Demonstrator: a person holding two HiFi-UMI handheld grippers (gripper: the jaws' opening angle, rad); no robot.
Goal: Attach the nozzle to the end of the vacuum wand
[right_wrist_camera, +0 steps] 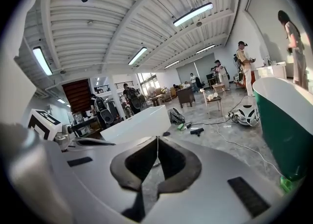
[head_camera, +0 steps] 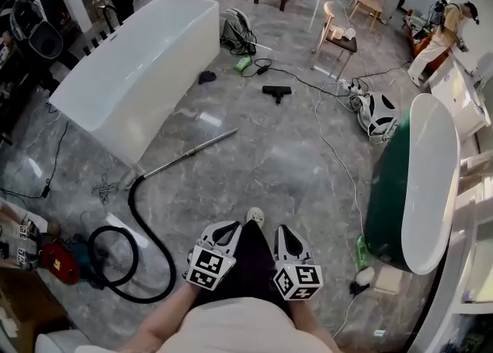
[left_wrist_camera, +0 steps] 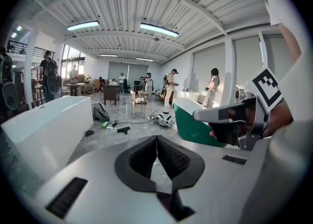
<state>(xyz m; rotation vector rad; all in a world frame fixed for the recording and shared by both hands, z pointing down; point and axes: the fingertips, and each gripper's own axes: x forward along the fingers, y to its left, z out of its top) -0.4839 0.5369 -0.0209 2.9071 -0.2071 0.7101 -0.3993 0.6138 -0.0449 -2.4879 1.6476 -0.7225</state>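
At the far left of the head view, a red canister vacuum body (head_camera: 58,260) sits on the grey marbled stone floor (head_camera: 293,166). Its black ribbed hose (head_camera: 142,228) loops out and runs up to a slim silver metal wand (head_camera: 189,156). The wand lies flat on the floor beside the long white rectangular bathtub (head_camera: 139,66), with its free end pointing up and to the right.

Low in the middle of the view, the left gripper (head_camera: 227,226) is held just above the person's lap. Its jaws are pressed together with nothing between them. It is well short of the wand, which lies ahead and to its left.

The black T-shaped floor nozzle (head_camera: 276,92) lies alone on the floor, far ahead of both grippers. It is well apart from the wand's free end, above and to the right of it.

The right gripper (head_camera: 286,230) is just beside the left one. Its jaws are likewise closed tight and hold nothing, and the nozzle is almost straight ahead of it in the distance.

Further right, a thin white cable (head_camera: 339,160) trails across the floor. At the right edge stands an oval bathtub, dark green outside and white inside (head_camera: 389,189).
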